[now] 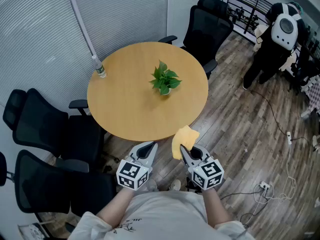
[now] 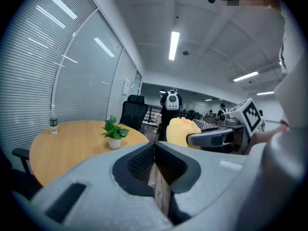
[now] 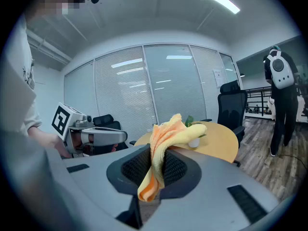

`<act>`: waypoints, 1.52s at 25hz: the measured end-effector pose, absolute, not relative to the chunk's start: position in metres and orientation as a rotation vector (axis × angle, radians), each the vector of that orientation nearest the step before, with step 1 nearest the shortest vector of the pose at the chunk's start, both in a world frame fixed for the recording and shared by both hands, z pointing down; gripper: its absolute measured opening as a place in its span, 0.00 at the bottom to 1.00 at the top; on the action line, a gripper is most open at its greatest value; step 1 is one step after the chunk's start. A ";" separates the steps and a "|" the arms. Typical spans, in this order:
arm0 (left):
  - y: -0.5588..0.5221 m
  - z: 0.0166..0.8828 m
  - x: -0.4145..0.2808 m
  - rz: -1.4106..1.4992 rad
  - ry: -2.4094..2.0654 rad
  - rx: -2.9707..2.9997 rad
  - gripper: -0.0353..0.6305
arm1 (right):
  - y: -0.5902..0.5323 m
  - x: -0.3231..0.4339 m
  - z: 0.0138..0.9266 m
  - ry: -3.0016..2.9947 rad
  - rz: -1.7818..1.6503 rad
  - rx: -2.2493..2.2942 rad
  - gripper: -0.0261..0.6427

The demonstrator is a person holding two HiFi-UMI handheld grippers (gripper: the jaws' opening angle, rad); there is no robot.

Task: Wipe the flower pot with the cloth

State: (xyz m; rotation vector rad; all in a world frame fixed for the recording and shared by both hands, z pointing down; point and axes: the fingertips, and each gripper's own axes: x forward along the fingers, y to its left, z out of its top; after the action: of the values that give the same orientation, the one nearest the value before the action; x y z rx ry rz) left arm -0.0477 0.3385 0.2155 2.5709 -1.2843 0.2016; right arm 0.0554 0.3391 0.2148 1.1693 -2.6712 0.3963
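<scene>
Flower pot (image 1: 165,90), white and holding a leafy green plant, is seen upright near the middle of the round wooden table (image 1: 125,109), well clear of every edge. A water bottle (image 1: 100,70) is noted at the table's far-left rim. The right gripper (image 1: 184,150) is held at the near table edge, its jaws clamped on a yellow-orange cloth (image 1: 183,140) that is draped over their tips. The left gripper (image 1: 148,148) is held beside it, jaws fully together with nothing between them. Black office chairs (image 1: 45,129) are crowded against the table's left side. Open wood floor (image 1: 235,114) is left on the right, where a power strip (image 1: 263,186) is noted.
</scene>
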 end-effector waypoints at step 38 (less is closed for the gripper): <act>0.293 0.227 -0.076 0.177 -1.157 2.640 0.07 | 0.300 0.031 0.240 -2.600 0.477 1.297 0.11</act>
State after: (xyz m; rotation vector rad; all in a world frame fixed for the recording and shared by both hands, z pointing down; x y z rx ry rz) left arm -0.0764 0.2935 0.2268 2.6400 -1.1570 0.1770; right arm 0.0314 0.3001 0.2398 1.2974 -2.6002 0.4775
